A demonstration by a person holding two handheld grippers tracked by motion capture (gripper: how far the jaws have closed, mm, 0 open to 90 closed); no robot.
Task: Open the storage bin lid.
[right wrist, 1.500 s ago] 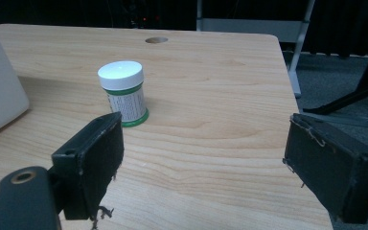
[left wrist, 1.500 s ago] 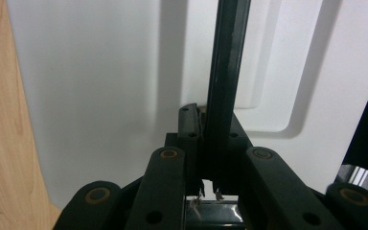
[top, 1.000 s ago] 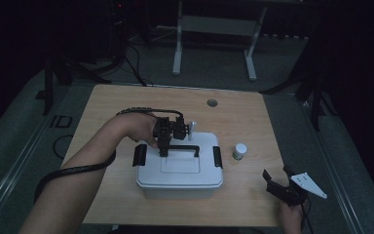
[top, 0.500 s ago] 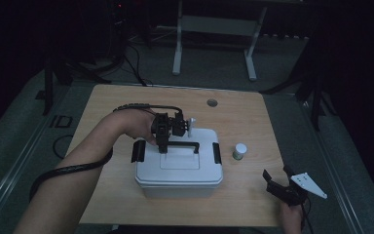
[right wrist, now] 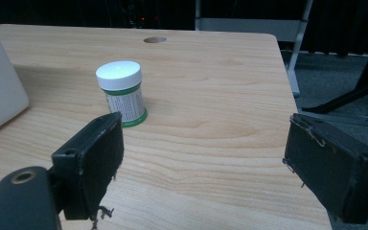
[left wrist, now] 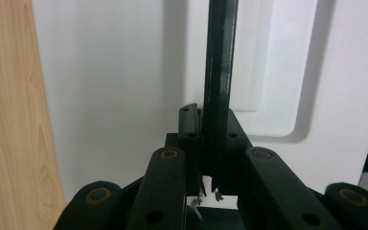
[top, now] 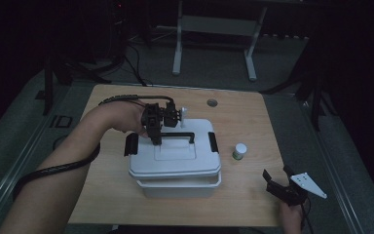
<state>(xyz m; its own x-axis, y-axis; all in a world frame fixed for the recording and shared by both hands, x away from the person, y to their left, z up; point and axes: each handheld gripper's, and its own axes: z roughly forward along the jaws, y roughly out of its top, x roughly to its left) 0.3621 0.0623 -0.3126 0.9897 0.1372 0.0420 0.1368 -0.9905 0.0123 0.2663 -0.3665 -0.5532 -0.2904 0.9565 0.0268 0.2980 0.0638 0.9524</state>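
Gripping the handle [left wrist: 219,72], the left hand-held gripper [top: 157,127] has dragged the box [top: 175,158] farther along the worktop [top: 243,122]; right hand-held gripper [top: 281,181] stays agape.

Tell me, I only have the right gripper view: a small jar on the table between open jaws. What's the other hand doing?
Observer: The left hand-held gripper is shut on the black handle of a white box.
Operator: Is the box lid on?
Observer: Yes, the lid sits on, with a black latch at each end.
Operator: Where's my jar relative to it?
Observer: The jar stands apart, just off the box's right end.
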